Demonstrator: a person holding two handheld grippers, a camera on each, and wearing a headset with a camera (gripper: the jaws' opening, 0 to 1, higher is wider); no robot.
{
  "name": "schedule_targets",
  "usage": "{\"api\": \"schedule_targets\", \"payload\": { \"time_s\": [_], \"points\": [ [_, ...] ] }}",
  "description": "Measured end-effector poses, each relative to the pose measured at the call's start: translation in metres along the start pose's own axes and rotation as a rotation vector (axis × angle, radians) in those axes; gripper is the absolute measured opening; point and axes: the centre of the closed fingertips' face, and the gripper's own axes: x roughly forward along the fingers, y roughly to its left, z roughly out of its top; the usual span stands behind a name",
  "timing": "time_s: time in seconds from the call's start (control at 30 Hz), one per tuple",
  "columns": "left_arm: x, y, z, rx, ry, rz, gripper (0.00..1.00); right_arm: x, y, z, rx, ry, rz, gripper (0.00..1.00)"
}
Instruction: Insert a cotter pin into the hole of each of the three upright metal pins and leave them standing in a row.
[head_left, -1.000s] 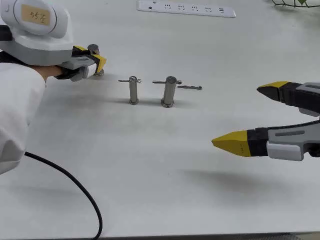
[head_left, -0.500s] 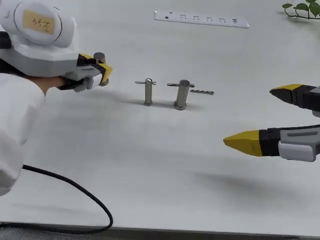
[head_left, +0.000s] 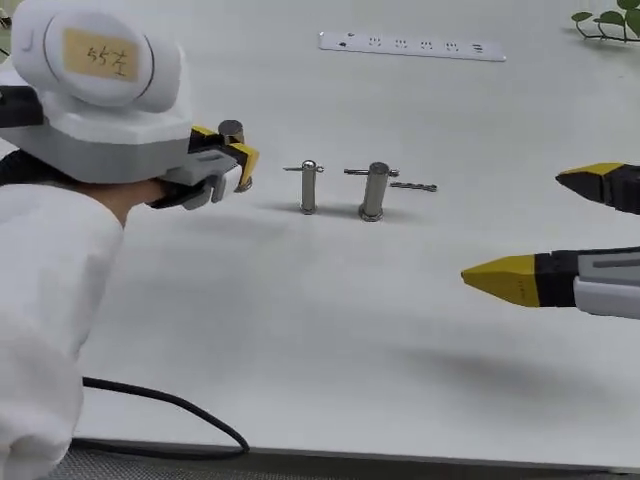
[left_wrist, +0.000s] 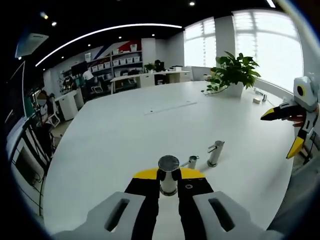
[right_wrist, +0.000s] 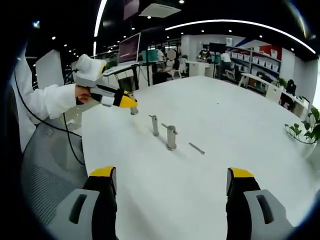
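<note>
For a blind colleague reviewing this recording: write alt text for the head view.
The left gripper, at left, is shut on an upright metal pin, beside a thin pin and a thicker pin standing on the white table, cotter pins through both. A loose cotter pin lies right of the thicker pin; the right gripper hangs open at the right edge.

You have three steel pins upright in a row on the bench (head_left: 300, 320). The left pin (head_left: 231, 130) sits gripped in your left tongs (left_wrist: 169, 181). The middle pin (head_left: 308, 190) and right pin (head_left: 375, 195) each carry a crosswise cotter (head_left: 292, 169). A spare cotter (head_left: 413, 186) lies flat beside the right pin.
</note>
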Motion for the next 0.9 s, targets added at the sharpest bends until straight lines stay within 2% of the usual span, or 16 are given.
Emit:
{"api": "schedule_targets", "payload": {
  "time_s": [0.03, 0.1, 0.23, 0.33, 0.43, 0.6, 0.8, 0.9],
  "points": [
    [0.002, -0.006, 0.001, 0.001, 0.002, -0.009, 0.10, -0.001, 0.000, 0.000, 0.003, -0.002, -0.001, 0.89],
    [0.003, -0.007, -0.002, 0.003, 0.011, -0.017, 0.10, -0.002, 0.001, -0.001, 0.003, 0.000, -0.002, 0.89],
    [0.007, -0.015, -0.010, -0.013, 0.027, -0.039, 0.10, -0.003, -0.001, -0.002, 0.010, -0.001, -0.005, 0.88],
    [0.013, -0.031, -0.018, -0.008, 0.047, -0.062, 0.10, -0.002, -0.003, -0.003, 0.014, -0.004, -0.007, 0.88],
    [0.018, -0.040, -0.025, -0.009, 0.058, -0.075, 0.10, -0.001, -0.003, -0.003, 0.018, -0.001, 0.003, 0.87],
    [0.025, -0.048, -0.030, -0.033, 0.075, -0.084, 0.10, -0.001, -0.005, -0.002, 0.012, -0.003, 0.009, 0.87],
    [0.031, -0.053, -0.029, -0.017, 0.074, -0.081, 0.10, 0.001, -0.008, -0.005, 0.013, 0.002, 0.015, 0.86],
    [0.035, -0.055, -0.032, -0.023, 0.086, -0.085, 0.10, 0.003, -0.010, -0.007, 0.018, 0.004, 0.017, 0.86]
  ]
}}
